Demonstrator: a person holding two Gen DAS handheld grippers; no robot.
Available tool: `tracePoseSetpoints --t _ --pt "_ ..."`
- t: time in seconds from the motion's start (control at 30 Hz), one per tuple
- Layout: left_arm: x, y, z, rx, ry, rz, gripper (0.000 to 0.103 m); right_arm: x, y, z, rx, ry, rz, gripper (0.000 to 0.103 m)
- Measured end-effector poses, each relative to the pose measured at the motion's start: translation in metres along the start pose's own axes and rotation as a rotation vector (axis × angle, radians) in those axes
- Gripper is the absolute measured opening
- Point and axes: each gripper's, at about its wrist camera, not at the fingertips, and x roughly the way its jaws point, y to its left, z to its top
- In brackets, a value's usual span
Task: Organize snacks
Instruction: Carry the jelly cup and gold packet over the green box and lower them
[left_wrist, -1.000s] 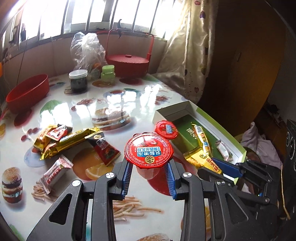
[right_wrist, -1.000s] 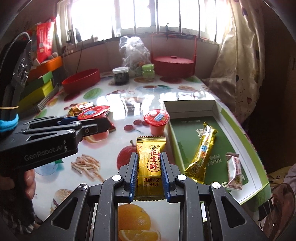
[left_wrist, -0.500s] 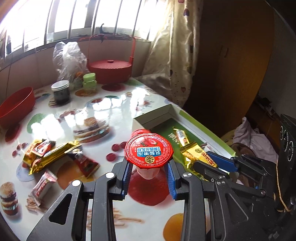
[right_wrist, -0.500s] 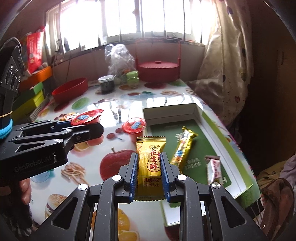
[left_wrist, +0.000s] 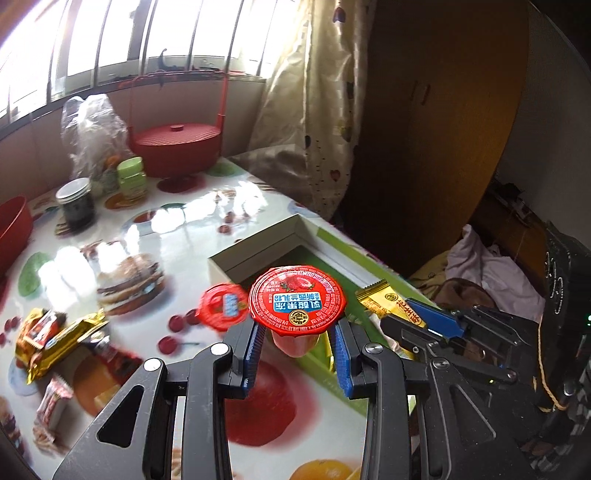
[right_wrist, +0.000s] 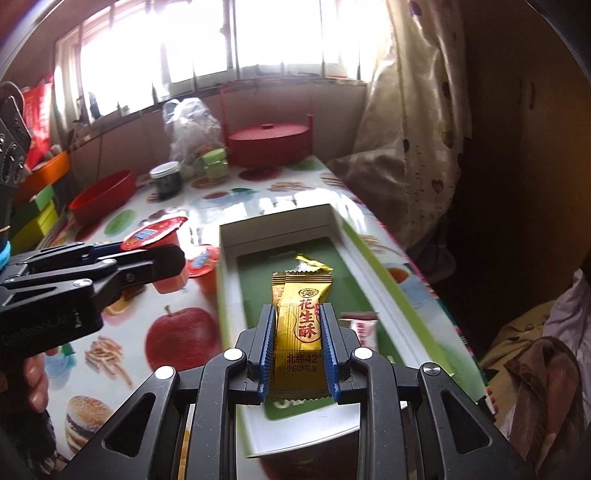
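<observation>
In the left wrist view the left gripper (left_wrist: 298, 350) clamps a red-lidded plastic jelly cup (left_wrist: 297, 297) above the near left edge of the shallow green-lined cardboard box (left_wrist: 258, 254), and in the right wrist view the right gripper (right_wrist: 298, 334) clamps a gold foil peanut-candy packet (right_wrist: 300, 325) over that box's green floor (right_wrist: 258, 273).

The right gripper (right_wrist: 297, 334) pinches a gold peanut-crisp packet (right_wrist: 300, 328) between its fingers, above the green-lined box (right_wrist: 380, 280) beyond the fingertips.

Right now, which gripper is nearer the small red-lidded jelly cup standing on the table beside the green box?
Left. The left gripper hangs just beside the cup; the right gripper is over the box.
</observation>
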Motion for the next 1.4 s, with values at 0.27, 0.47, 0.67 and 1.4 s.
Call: tracePoseSetpoints --t 0.27,0.47,0.67,1.4 --pt "0.025 -0.014 0.006 0.013 0.035 -0.036 0.035 0.01 -0.028 -0.002 0.04 0.023 -0.044 0.023" --pt "0.046 -0.016 0.002 0.005 0.094 -0.057 0.035 0.019 -0.039 -0.007 0.054 0.046 -0.056 0.023" --pt "0.055 -0.021 0.0 0.016 0.116 -0.054 0.035 0.023 -0.045 -0.01 0.063 0.053 -0.062 0.023" --pt "0.079 -0.013 -0.002 -0.008 0.178 -0.013 0.035 0.033 -0.043 -0.016 0.059 0.076 -0.046 0.023"
